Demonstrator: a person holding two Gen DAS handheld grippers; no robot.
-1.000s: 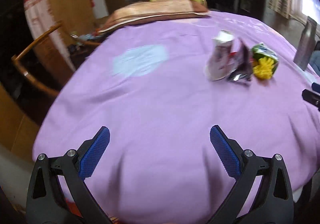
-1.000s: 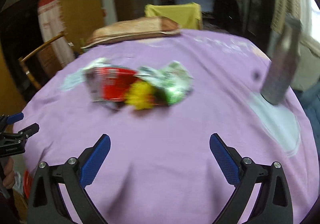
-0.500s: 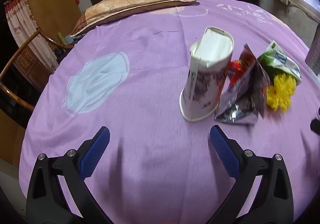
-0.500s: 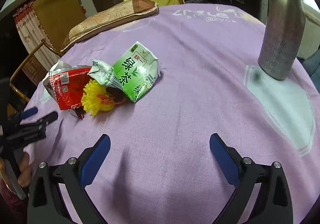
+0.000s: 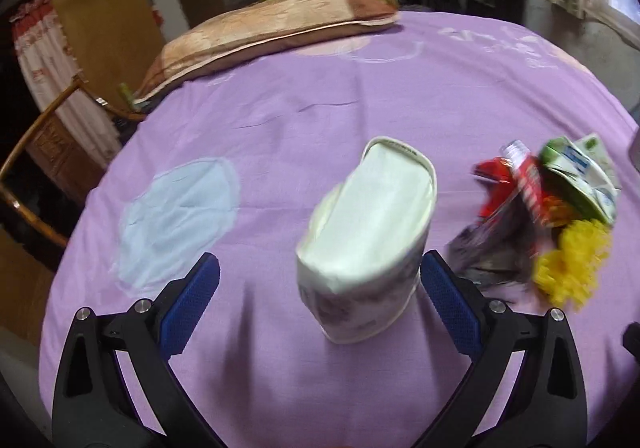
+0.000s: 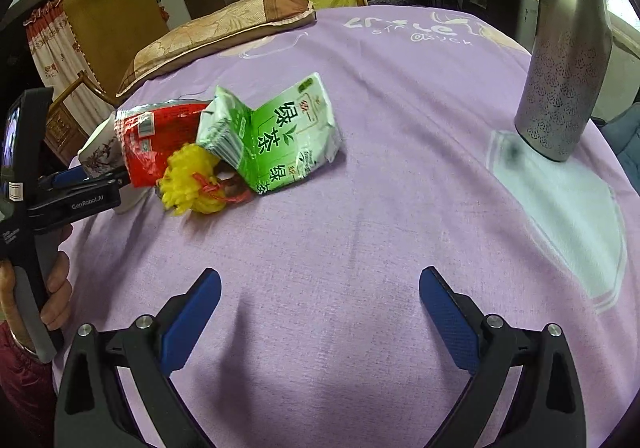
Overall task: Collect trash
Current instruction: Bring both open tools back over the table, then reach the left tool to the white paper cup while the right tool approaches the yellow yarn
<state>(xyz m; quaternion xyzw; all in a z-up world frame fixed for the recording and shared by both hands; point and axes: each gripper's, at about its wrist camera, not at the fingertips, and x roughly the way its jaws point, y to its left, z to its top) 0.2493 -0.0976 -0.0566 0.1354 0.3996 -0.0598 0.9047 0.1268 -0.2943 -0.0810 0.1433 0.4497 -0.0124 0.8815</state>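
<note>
Standing upside down on the purple bedsheet, the squashed paper cup sits between the spread blue pads of the left tool, nearer the right pad, neither pad clearly touching it. Just beside the cup lie a red snack wrapper, a green tea carton and a yellow pom-pom, bunched together. The right tool hovers spread and empty over bare sheet, with a metal flask upright far right.
</note>
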